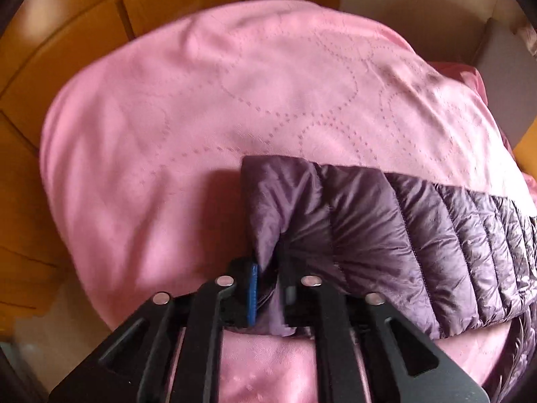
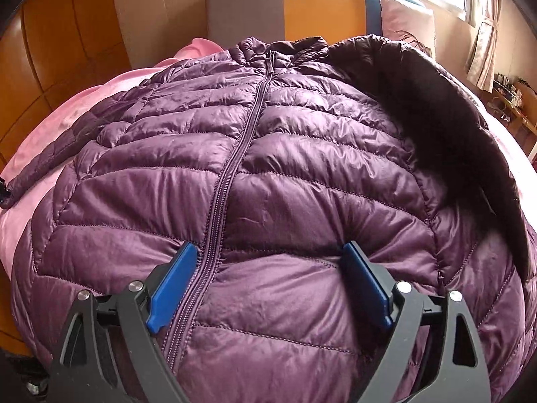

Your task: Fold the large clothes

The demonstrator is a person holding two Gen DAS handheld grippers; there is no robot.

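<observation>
Purple quilted down jacket (image 2: 268,168) spread front-up over a pink bedspread (image 1: 201,100), shiny thin shell, puffy horizontal channels stitched in rows, dark zipper (image 2: 235,141) closed up the middle to a short stand collar. One sleeve folded in over the body on the far right of the right claw, its darker matte side showing. Bedspread smooth, faintly glossy, stitched with dotted rings.

Right claw (image 2: 268,278) spread wide, released, blue flat pads tipped down against the puffed lower front; zipper running just inside the left pad (image 2: 173,285), nothing pinched between the two.

Left claw (image 1: 266,288) narrowed to a slim gap, black linkage arms with silver rivets, one blue pad (image 1: 252,294) seen edge-on. Crumpled sleeve cuff (image 1: 288,208) bunched into that gap, smooth unquilted end rising just ahead of the tips, ribbed quilting running away to the right. Pads close on the cloth; whether pressing or just loosened, cannot tell.

Orange wooden panelling beyond the bed.
</observation>
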